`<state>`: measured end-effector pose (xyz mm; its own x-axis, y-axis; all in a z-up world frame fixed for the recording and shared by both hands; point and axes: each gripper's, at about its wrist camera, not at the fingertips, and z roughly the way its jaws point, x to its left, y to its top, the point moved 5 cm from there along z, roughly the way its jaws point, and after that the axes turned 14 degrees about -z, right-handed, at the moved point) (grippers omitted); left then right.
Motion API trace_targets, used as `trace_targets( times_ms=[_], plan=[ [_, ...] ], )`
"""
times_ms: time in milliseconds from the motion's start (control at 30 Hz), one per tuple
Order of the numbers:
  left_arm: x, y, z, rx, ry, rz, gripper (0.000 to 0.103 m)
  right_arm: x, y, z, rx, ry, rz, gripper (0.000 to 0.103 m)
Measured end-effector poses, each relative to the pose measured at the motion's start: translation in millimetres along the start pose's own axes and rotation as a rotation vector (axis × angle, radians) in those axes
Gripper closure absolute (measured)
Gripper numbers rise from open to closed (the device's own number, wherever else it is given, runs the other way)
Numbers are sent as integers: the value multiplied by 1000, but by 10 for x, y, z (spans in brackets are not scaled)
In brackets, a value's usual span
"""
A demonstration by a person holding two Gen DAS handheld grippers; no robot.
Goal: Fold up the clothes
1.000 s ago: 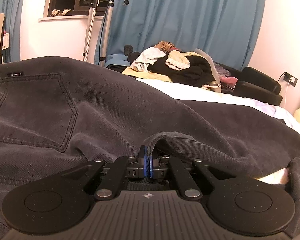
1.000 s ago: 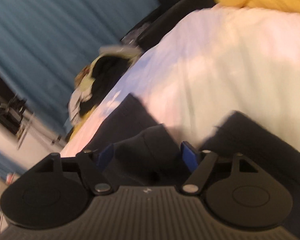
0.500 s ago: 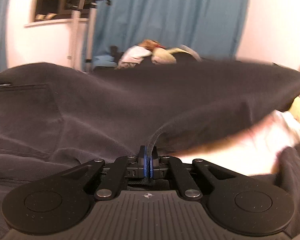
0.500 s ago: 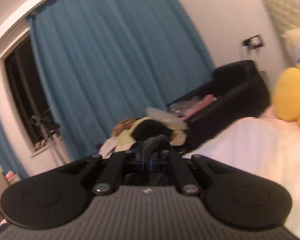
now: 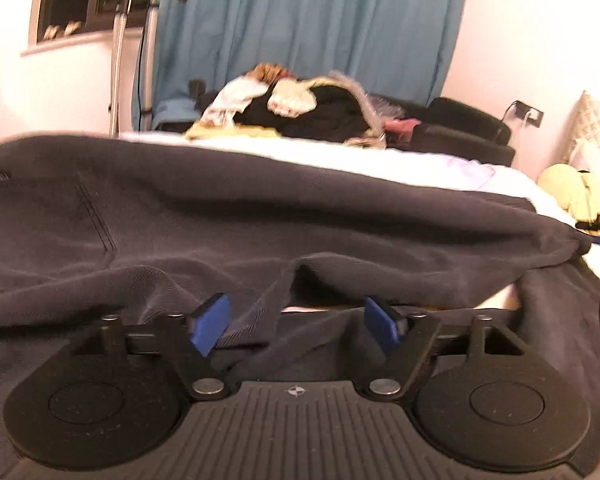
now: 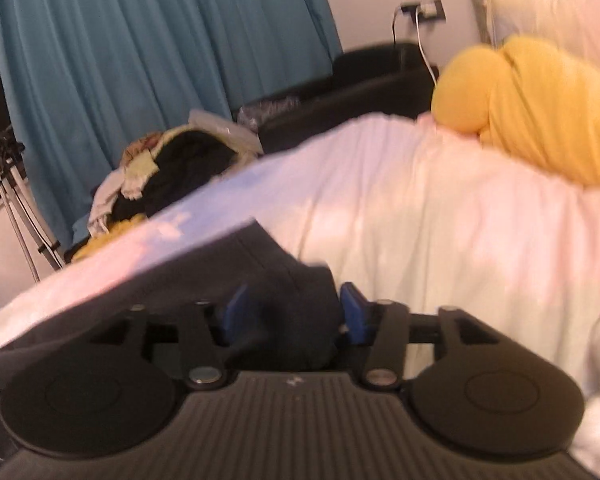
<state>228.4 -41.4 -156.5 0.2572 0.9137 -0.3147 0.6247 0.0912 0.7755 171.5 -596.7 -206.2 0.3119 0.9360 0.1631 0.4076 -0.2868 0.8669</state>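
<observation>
Both tongs were spread wide at this point. Left gripper (image 5: pixel 296 322) sat low over the dark trousers (image 5: pixel 260 216) with a doubled-over edge of cloth lying loose between its blue pads (image 5: pixel 212 322), nothing pinched. Right gripper (image 6: pixel 294 314) was the same deal, jaws apart around a hem corner (image 6: pixel 296 288) resting on the white bedsheet (image 6: pixel 420 208). Trousers were laid across the bed, one layer over another, so my guess is the open jaws fit either a fold just laid down or a fresh grab lining up. Laundry pile (image 5: pixel 300 108) sat further back.

Charcoal trousers (image 5: pixel 260 216), teal curtain (image 5: pixel 312 24)
</observation>
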Motion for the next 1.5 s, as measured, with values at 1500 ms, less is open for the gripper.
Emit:
trace_targets(
  times_ms=[1500],
  plan=[
    [2797, -345, -1799, 47, 185, -1143, 48, -326, -1245, -1665, 88, 142, 706, 12]
  ],
)
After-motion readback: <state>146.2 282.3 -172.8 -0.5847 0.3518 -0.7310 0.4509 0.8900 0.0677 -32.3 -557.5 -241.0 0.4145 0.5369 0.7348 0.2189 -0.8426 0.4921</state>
